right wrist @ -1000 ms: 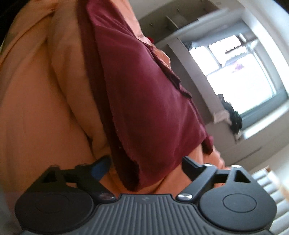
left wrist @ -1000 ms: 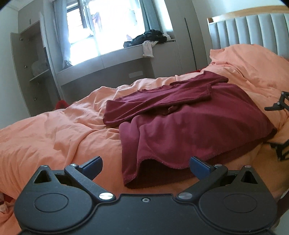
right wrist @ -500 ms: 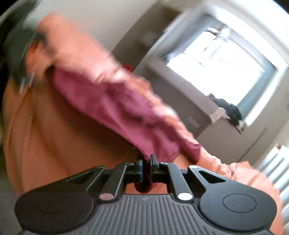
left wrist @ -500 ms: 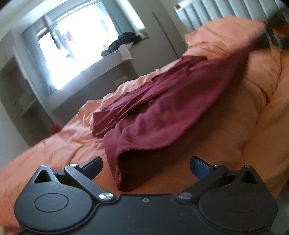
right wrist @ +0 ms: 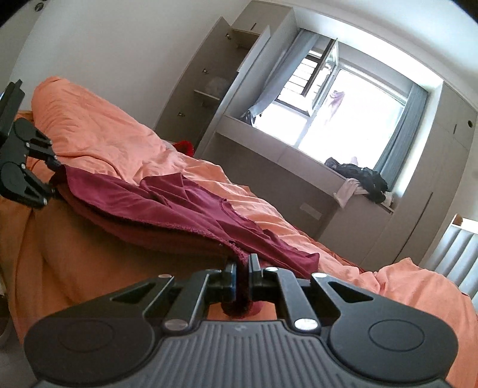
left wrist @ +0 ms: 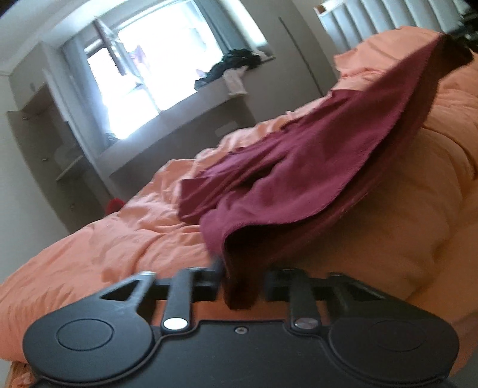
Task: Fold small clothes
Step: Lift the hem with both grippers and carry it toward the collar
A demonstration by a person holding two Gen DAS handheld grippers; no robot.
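Observation:
A maroon shirt (left wrist: 298, 185) lies spread on the orange duvet (left wrist: 104, 238), with its near hem lifted off the bed. In the left wrist view my left gripper (left wrist: 242, 283) has its jaws closing on one hem corner, with the cloth bunched between the pads. The right wrist view shows my right gripper (right wrist: 242, 277) shut on the other hem corner of the shirt (right wrist: 179, 209). There the left gripper (right wrist: 55, 176) appears at the far left, pinching its corner. The hem stretches between the two grippers above the duvet (right wrist: 104, 134).
A padded headboard (left wrist: 388, 18) rises at the bed's far right end. A window ledge holds a pile of dark clothes (right wrist: 358, 176). An open wardrobe with shelves (right wrist: 215, 89) stands by the window. A red object (right wrist: 183, 146) lies beyond the bed's far edge.
The right gripper shut on the hem first and rose with it while rolling. The left gripper, open half a second ago, now has the other hem corner between its closing fingers.

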